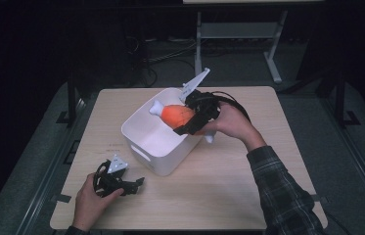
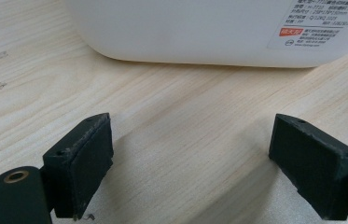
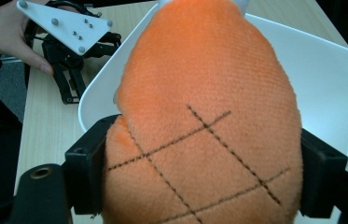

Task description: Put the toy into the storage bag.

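**A:** Plush drumstick (image 1: 176,113), orange with a white bone end, is sitting in the middle of the high view, hanging above the white bin (image 1: 156,147). Is the right gripper (image 1: 194,117) holding it?

**B:** Yes, its jaws are pressing into the orange fabric from both sides in the right gripper view. The toy (image 3: 209,116) is running off the top and bottom of that frame, and its bone end is barely showing at the top edge. Dark stitched lines are crossing its lower half.

**A:** And the left gripper (image 1: 121,182)?

**B:** Resting on the surface (image 1: 229,186) at the lower left of the high view, just beside the bin's near corner, jaws standing wide with nothing between them. In its own view the bin (image 2: 199,32) is cut off by the top edge.

**A:** Room around things?

**B:** Bare surface is lying to the right and below the bin; the bin's far corner is coming close to the surface's far edge.

**A:** Any writing?

**B:** A white label (image 2: 318,23) with a red block is sticking to the bin wall, upper right of the left gripper view. Its small print is too fine to read.
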### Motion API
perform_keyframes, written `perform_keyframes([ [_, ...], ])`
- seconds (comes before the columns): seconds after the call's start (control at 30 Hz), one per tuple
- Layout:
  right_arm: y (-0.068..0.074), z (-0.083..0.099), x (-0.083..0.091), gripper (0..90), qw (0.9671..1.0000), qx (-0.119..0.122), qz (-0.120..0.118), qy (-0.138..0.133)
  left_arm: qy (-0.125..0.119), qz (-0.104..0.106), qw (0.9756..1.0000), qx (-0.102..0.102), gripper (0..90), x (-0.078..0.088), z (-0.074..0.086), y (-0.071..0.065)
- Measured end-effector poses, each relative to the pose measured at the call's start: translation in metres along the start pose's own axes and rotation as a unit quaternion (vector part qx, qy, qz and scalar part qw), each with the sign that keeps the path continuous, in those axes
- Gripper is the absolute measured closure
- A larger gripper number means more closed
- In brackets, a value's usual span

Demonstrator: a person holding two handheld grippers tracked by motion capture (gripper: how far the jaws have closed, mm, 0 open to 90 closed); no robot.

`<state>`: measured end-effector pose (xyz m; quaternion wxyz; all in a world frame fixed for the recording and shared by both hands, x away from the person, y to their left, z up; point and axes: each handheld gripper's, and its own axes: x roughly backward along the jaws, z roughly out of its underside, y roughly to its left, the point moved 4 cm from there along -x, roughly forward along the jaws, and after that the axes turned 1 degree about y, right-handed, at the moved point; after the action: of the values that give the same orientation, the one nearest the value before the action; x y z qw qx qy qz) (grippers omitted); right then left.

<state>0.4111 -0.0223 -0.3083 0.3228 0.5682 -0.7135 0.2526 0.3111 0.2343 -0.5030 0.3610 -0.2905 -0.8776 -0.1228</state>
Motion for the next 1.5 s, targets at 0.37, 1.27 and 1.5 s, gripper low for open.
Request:
perform_keyframes([
  [0.37,-0.005,-0.019,-0.017,21.1,0.9999,0.008,-0.014,0.004,0.001,0.000,1.0000,0.000,12.7,0.000,0.000,0.000],
  [1.27,-0.004,-0.048,-0.076,20.6,0.9959,0.050,-0.033,0.068,0.001,-0.001,1.0000,-0.001,12.7,0.000,0.000,0.000],
  [1.5,-0.006,-0.053,-0.084,20.6,0.9948,0.056,-0.035,0.078,0.001,0.000,1.0000,-0.001,12.7,0.000,0.000,0.000],
])
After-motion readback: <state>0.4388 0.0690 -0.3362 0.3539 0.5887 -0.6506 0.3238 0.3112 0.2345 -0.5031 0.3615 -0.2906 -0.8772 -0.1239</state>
